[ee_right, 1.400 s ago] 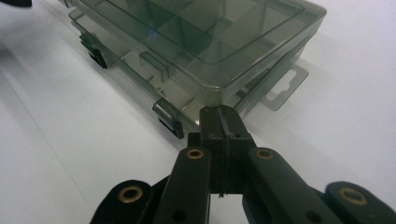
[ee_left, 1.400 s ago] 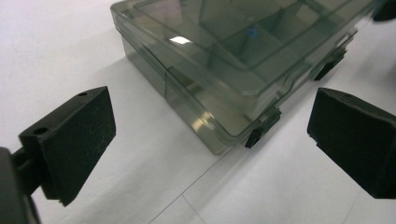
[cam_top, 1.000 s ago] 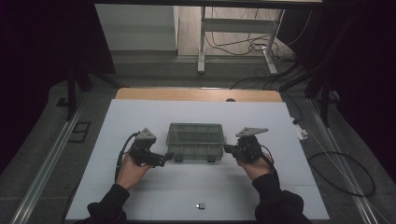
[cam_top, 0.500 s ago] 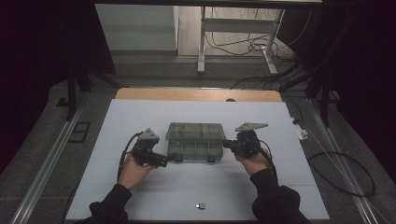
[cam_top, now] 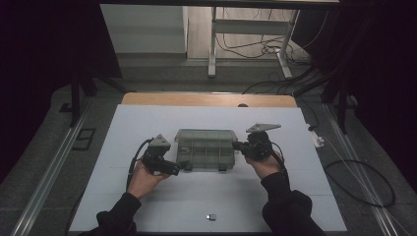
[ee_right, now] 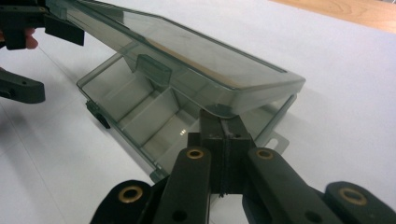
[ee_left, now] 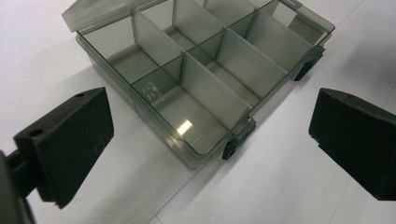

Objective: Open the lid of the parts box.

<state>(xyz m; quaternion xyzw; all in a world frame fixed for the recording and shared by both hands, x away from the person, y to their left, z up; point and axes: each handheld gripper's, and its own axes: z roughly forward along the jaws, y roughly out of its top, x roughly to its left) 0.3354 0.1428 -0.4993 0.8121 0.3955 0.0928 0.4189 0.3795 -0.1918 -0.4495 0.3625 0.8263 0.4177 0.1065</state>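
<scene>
A clear grey compartment box [cam_top: 204,150] lies mid-table, its dividers and empty cells showing in the left gripper view [ee_left: 212,91]. Its lid [ee_right: 187,51] is tilted up on the right gripper's side. My right gripper [ee_right: 223,126] is shut, its tips tucked under the lid's near corner at the box's right end [cam_top: 237,145]. My left gripper [ee_left: 212,135] stands open, jaws wide apart, facing the box's front left corner [cam_top: 181,168] without touching it. Two black latches [ee_left: 238,142] hang on the box's front wall.
The box rests on a white sheet [cam_top: 147,123] over a wooden table whose bare far edge [cam_top: 206,100] shows. A small dark item [cam_top: 211,216] lies near the front edge. Cables trail off the table's right side [cam_top: 354,172].
The right gripper has edged up against the box's right end and the lid has tilted up there. The left gripper has stayed open at the front left corner.
</scene>
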